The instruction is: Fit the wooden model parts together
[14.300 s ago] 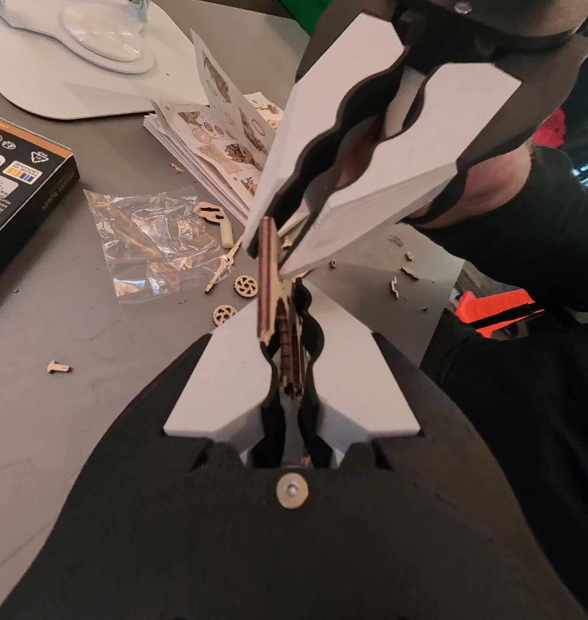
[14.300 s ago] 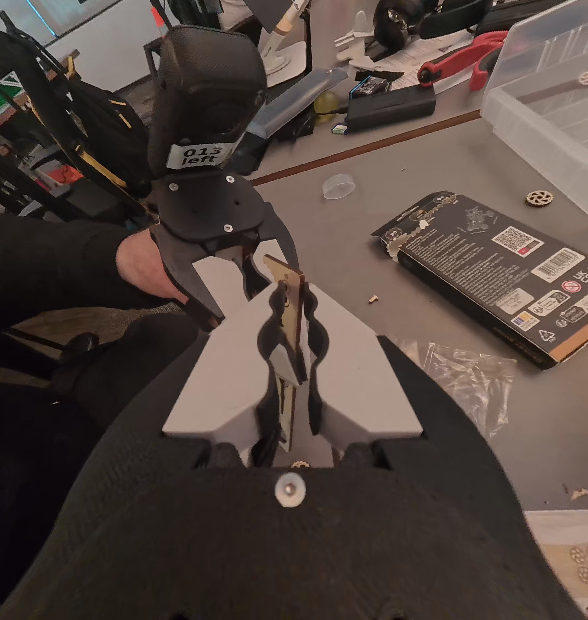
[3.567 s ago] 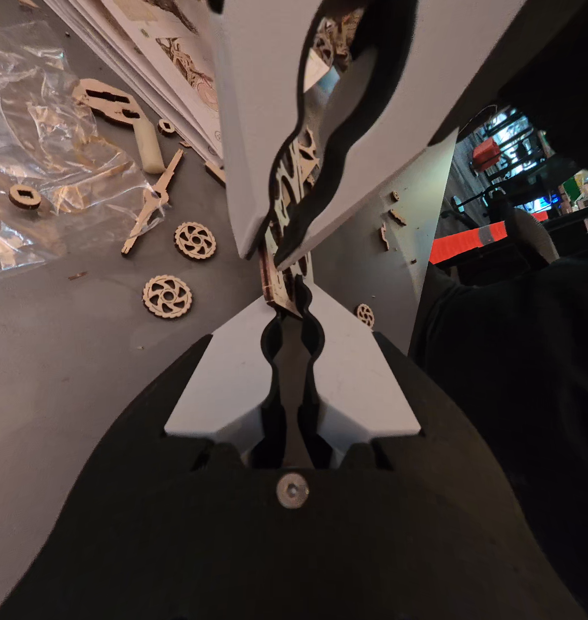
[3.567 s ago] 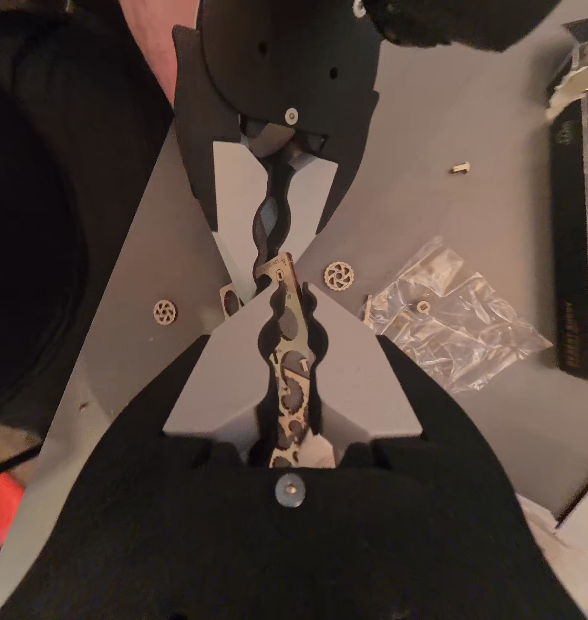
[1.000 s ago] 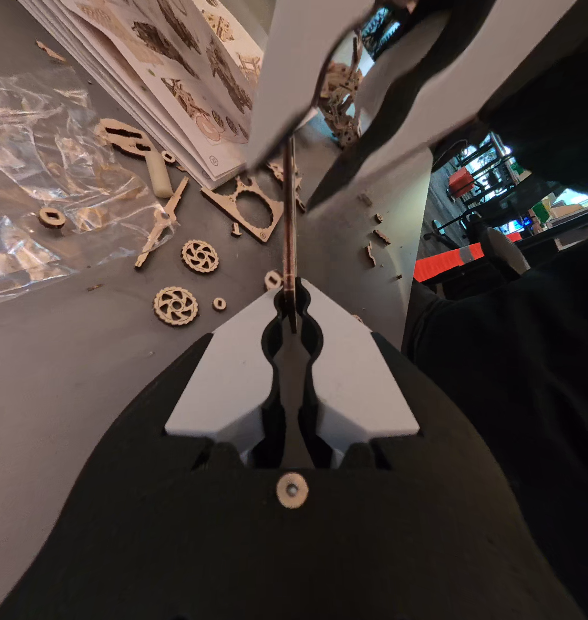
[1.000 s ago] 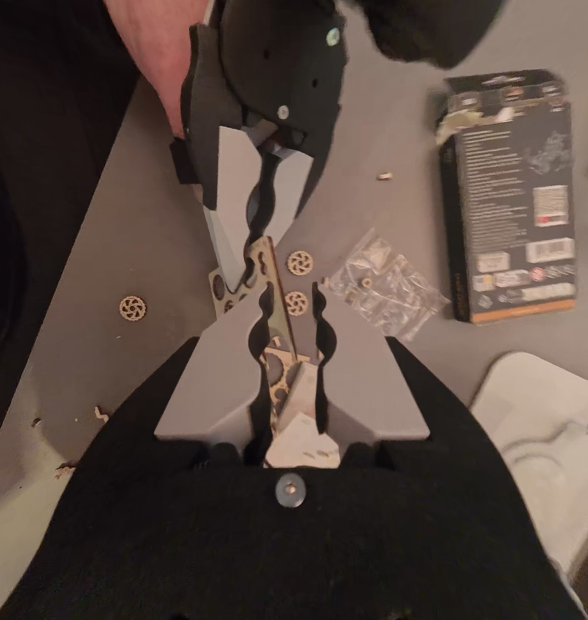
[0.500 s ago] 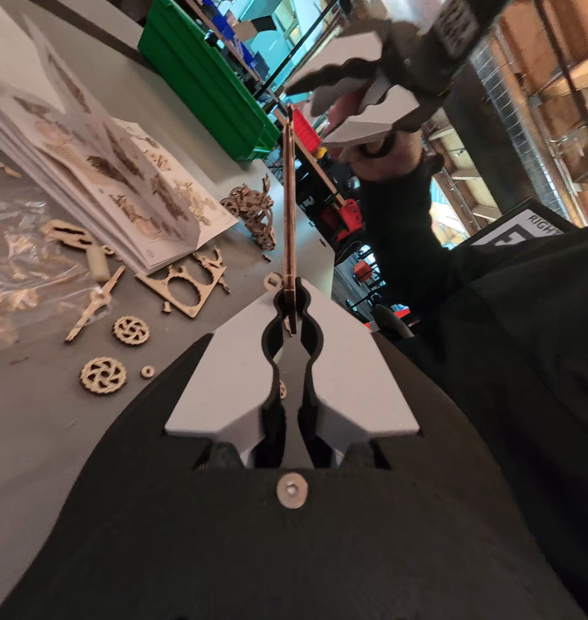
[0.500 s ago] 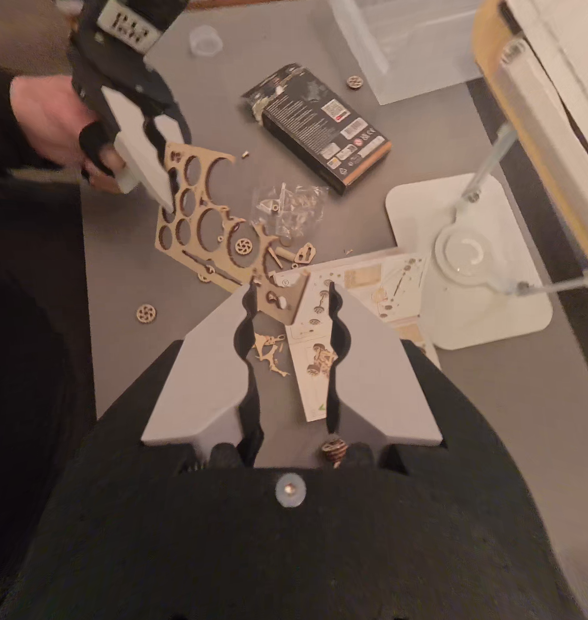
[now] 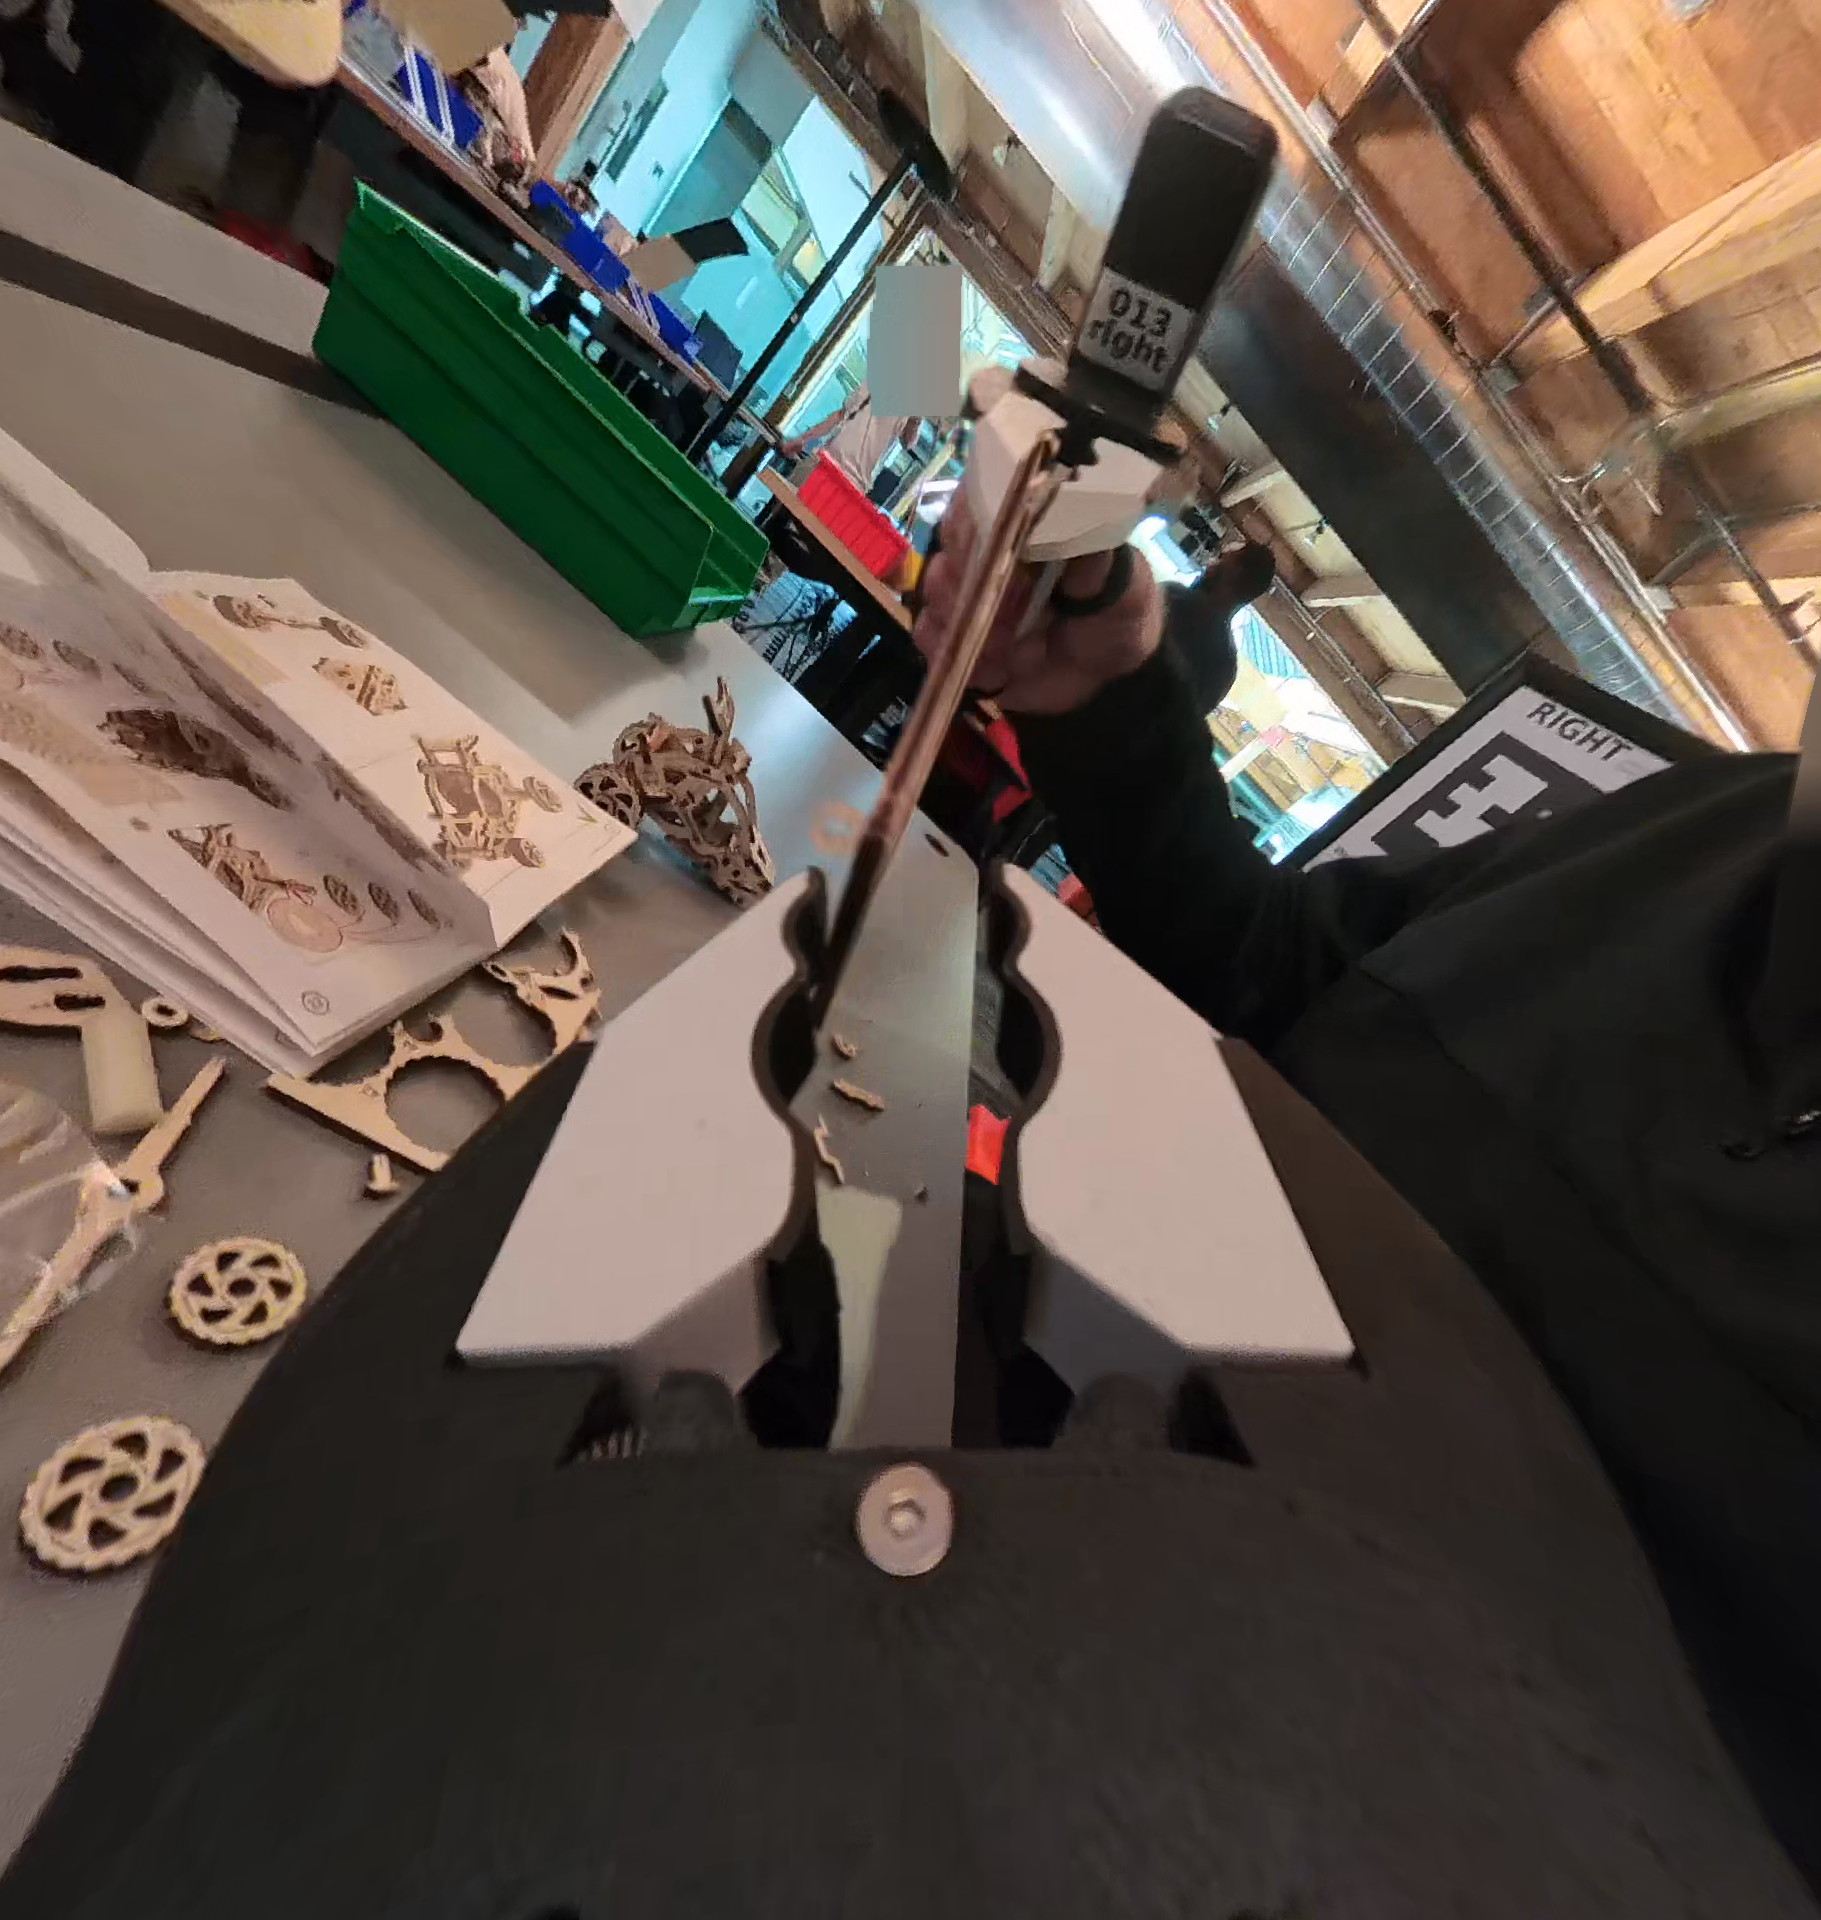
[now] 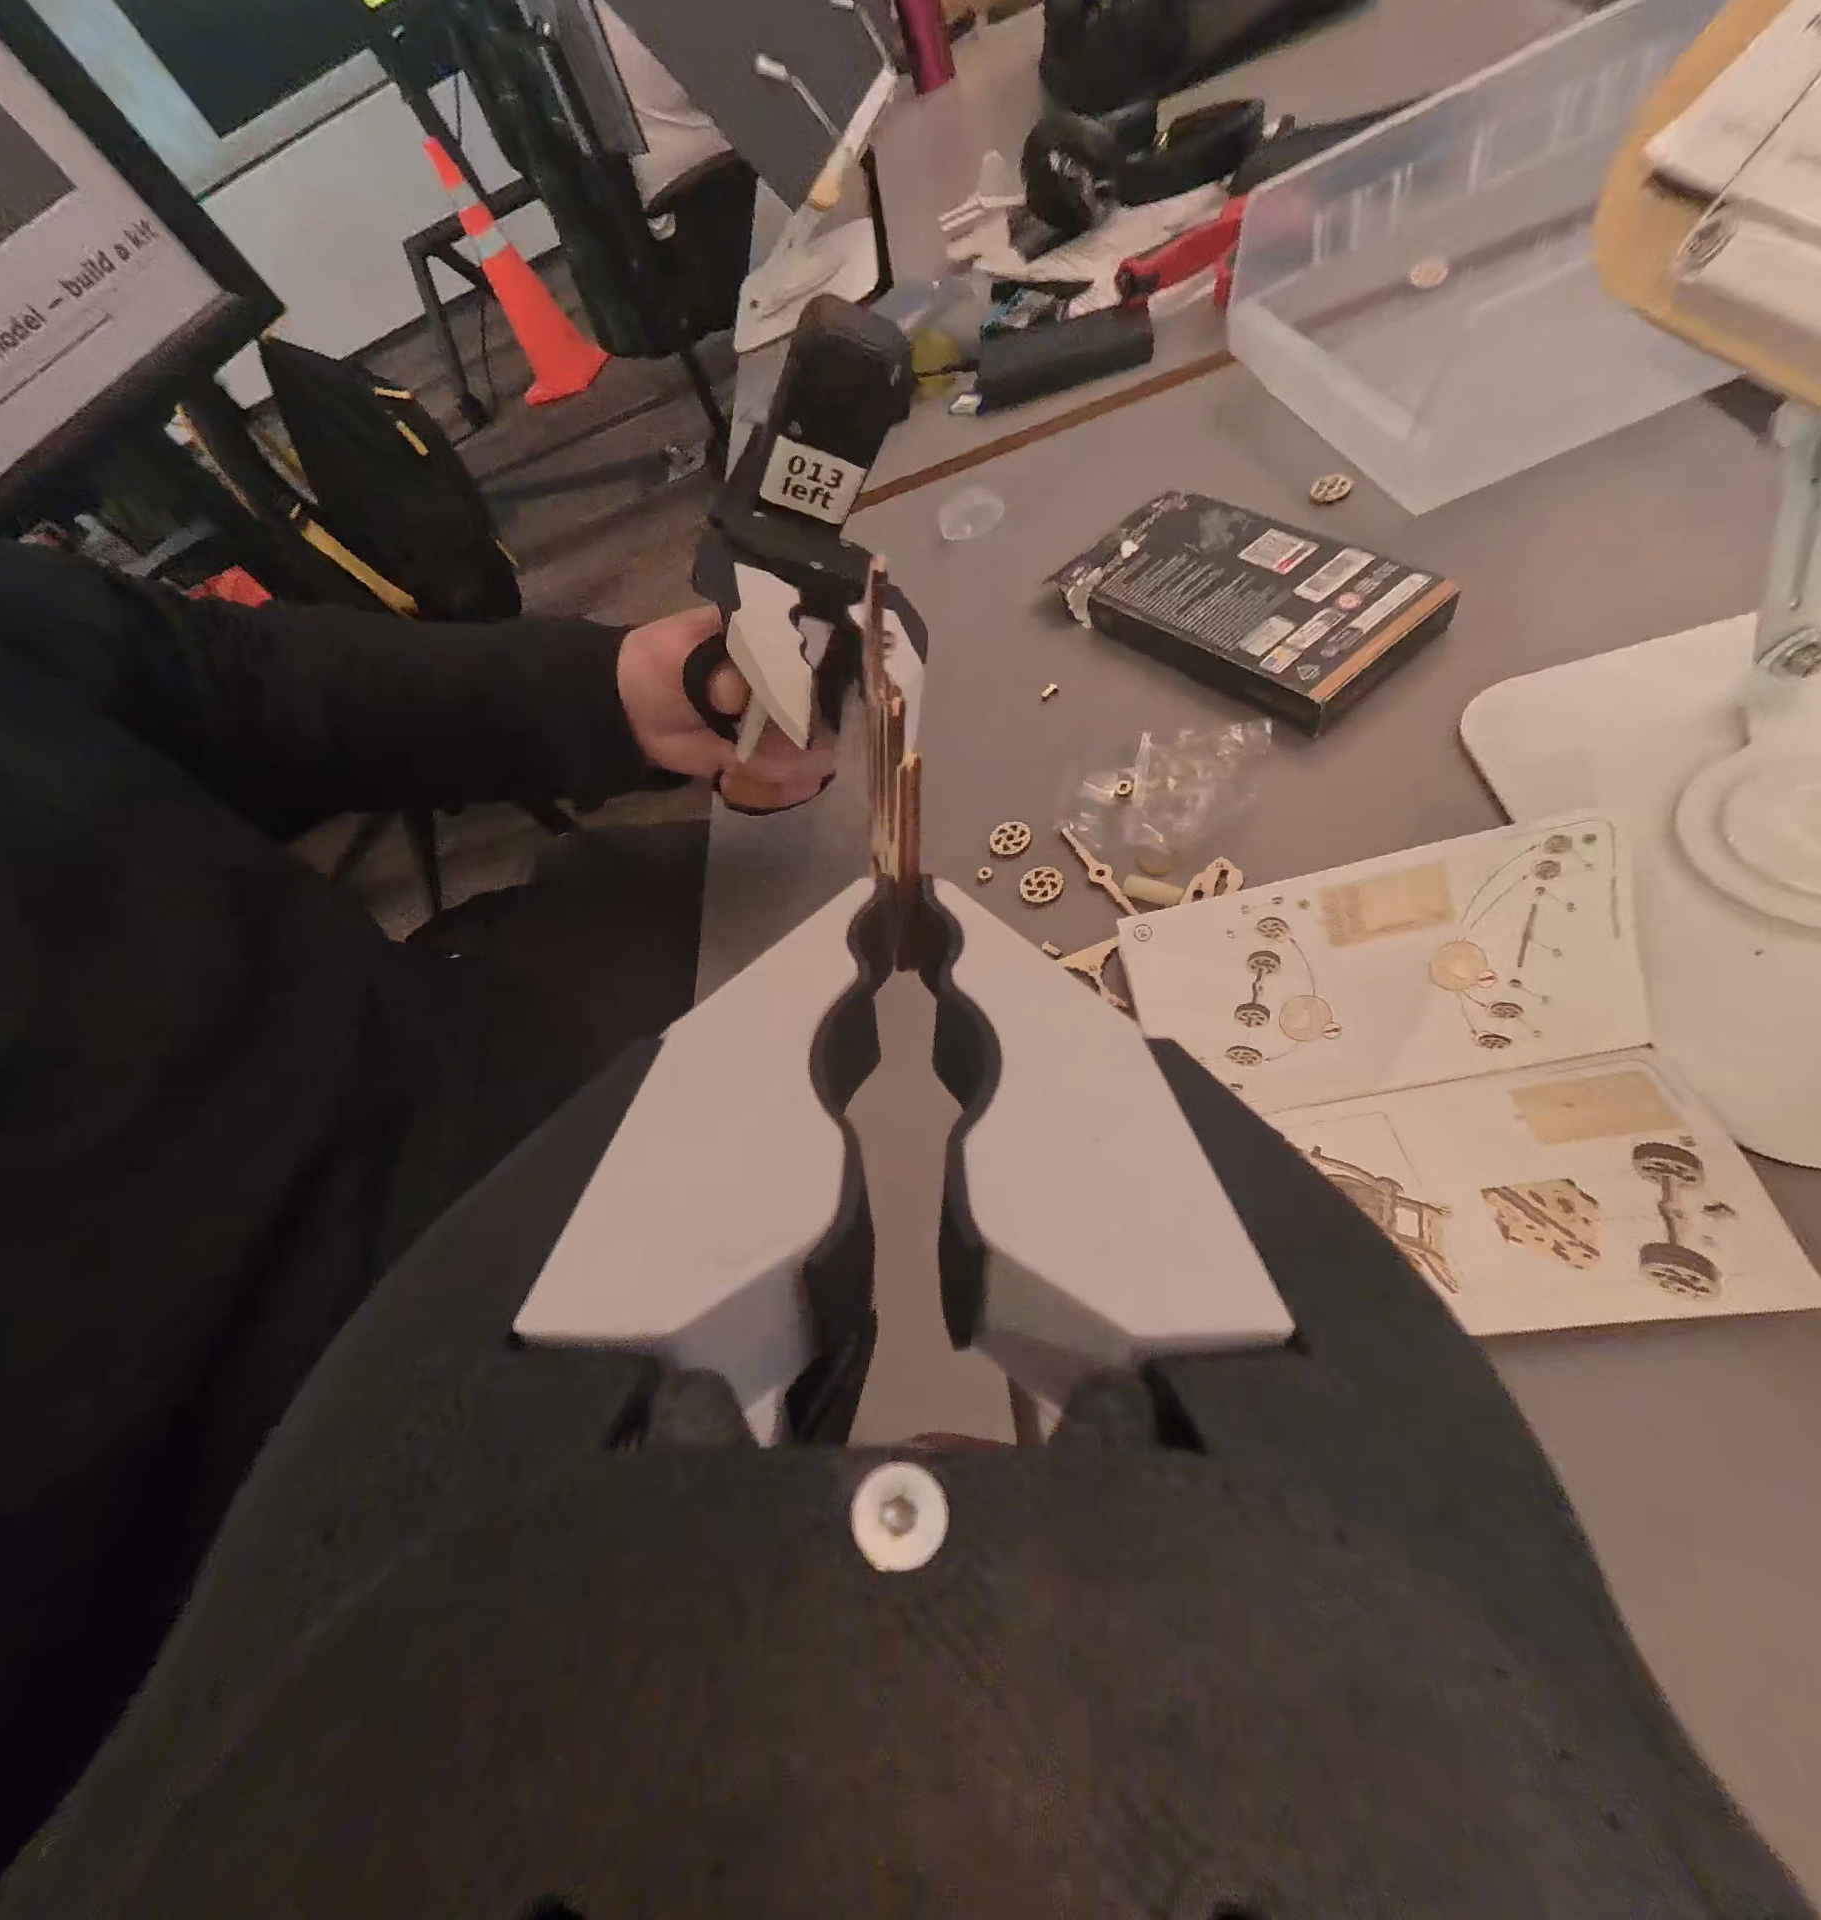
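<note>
Wooden sheet, seen edge-on, hangs above the table, pinched at the tips of the right tool; the left tool gapes beside its other end.

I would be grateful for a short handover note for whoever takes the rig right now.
Left tool: open, holding nothing; the sheet's lower end lies by its left finger.
Right tool: shut on the wooden sheet, held edge-on in the air between the two tools.
On the table: two gears, a cut-out frame piece, an open booklet, and a partly built model beside it.
Done: part of the model is assembled.
Left: free parts from the sheet and fit them and the loose pieces on.
</note>
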The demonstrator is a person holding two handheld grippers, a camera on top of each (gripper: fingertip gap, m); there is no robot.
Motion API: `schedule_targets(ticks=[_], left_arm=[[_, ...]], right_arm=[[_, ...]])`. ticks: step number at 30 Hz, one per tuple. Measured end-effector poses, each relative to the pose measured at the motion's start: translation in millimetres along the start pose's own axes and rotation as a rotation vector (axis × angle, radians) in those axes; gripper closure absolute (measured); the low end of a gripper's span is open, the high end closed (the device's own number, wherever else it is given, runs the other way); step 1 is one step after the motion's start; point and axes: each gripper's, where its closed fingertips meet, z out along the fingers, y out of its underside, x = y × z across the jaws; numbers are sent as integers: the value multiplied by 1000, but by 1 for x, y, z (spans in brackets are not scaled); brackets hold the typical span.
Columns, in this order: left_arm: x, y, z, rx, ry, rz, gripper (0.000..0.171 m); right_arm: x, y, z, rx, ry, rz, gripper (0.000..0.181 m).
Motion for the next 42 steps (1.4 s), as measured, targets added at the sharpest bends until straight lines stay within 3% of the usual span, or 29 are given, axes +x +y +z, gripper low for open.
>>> schedule_targets(ticks=[4, 7, 9, 13, 16, 19, 21, 23, 25, 26, 27, 28, 30, 33, 36, 39, 42], left_arm=[[0, -12, 1, 7, -51, 72, 137], [-4, -12, -8, -29, -127, 134, 136], [-4, -14, -18, -34, -165, 168, 136], [-11, -19, -39, -14, -236, 183, 136], [-18, -21, -52, 9, -297, 172, 137], [-24, -20, -61, 20, -368, 170, 137], [-28, -17, -66, 19, -415, 167, 136], [-32, -15, -71, 17, -456, 160, 136], [-34, -13, -76, 13, -486, 154, 135], [-36, -12, -78, 3, -506, 152, 133], [-37, -11, -80, -3, -521, 152, 132], [-38, -11, -81, -6, -530, 150, 131], [-41, -11, -84, -16, -552, 148, 130], [-47, -6, -85, -70, -583, 165, 130], [-53, 3, -85, -165, -623, 209, 129], [-57, 14, -84, -236, -647, 235, 128], [-70, 31, -88, -360, -735, 274, 126]], right_arm=[[6, -18, -56, 68, 180, -86, 181], [32, -31, -139, 139, 431, -131, 181], [61, -30, -210, 125, 693, -183, 181], [129, -2, -344, 4, 1140, -248, 181], [177, 31, -401, -145, 1305, -313, 181], [225, 63, -434, -285, 1435, -426, 181], [258, 97, -444, -388, 1458, -440, 181], [284, 144, -435, -474, 1371, -337, 177], [296, 182, -430, -540, 1324, -210, 136], [296, 196, -427, -562, 1304, -149, 123], [293, 205, -428, -585, 1307, -114, 123], [288, 203, -433, -584, 1352, -126, 119], [273, 191, -435, -523, 1394, -194, 134], [248, 180, -443, -499, 1453, -202, 121], [218, 164, -436, -437, 1464, -224, 119], [183, 144, -406, -376, 1428, -271, 122], [148, 121, -356, -291, 1354, -340, 131]])
